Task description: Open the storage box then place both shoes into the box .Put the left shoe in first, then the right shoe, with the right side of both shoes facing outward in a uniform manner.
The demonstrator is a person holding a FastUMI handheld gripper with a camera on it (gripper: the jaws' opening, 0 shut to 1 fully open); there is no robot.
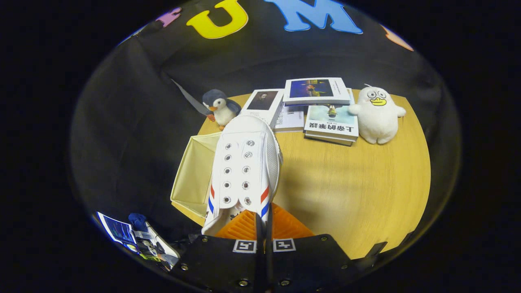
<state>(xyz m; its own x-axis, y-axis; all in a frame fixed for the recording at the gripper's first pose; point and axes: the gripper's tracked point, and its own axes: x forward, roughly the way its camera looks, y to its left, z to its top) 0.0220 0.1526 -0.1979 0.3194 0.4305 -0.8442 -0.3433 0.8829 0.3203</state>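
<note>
Fingers (263,226) pinching the white shoe (244,171) for me, closing tight on its side, hanging over the open box (193,175) at the table (350,187) edge.

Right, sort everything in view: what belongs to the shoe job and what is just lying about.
For the job: white shoe, held up with the fingers closed on it; open storage box.

Lying about: penguin toy; books; white duck toy.

Staged demo booth: black cloth wall (122,122), wooden table (358,195), books (331,124), plush toys (378,116).
</note>
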